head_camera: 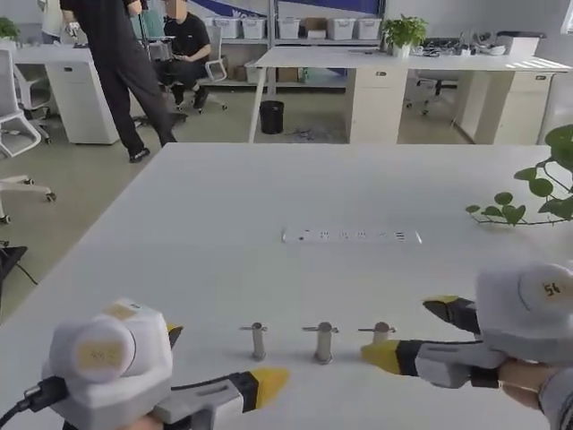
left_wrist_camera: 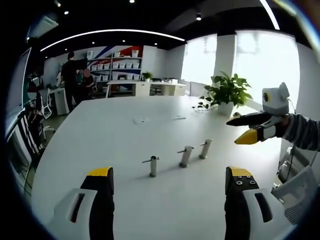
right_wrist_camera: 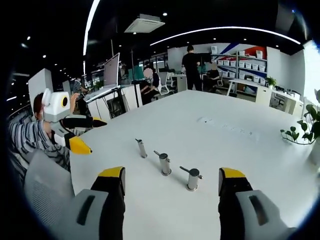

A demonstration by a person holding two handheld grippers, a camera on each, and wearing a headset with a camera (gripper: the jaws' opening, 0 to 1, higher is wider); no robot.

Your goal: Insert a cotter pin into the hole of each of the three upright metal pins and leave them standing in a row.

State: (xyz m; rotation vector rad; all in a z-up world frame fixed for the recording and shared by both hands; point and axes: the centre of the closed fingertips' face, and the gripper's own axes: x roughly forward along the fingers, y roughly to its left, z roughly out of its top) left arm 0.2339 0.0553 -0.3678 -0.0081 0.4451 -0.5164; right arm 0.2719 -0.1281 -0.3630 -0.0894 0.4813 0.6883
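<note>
The left gripper (head_camera: 224, 356) sits at the lower left of the head view. Its two black fingers (head_camera: 269, 381) end in yellow wedge tips, and they are spread wide with nothing between them. The left gripper view shows the same wide gap along the bottom of the frame.

The right gripper (head_camera: 407, 329) sits at the lower right of the head view. It has the same black and yellow fingers (head_camera: 380, 355), also spread apart and empty. In the left gripper view it hangs at the right of the frame, above the tabletop and apart from the pins, and a striped sleeve (left_wrist_camera: 302, 132) shows behind it.

Three pins (head_camera: 323, 342) stand upright in a straight row at the lower centre of the head view, between the two grippers. They are short, smooth cylinders of grey metal. A thin cotter pin (head_camera: 251, 328) crosses the top of each one and sticks out to the side. In the right gripper view the row runs diagonally from the centre toward the lower middle of the frame.

The table (head_camera: 179, 233) is smooth, matte and white. A flat white power strip (head_camera: 351, 236) lies at the centre of the frame. A plant (head_camera: 537, 193) trails round green leaves on thin stems in from the right edge. At the upper left, a person (head_camera: 121, 63) in dark clothes stands among white desks.
</note>
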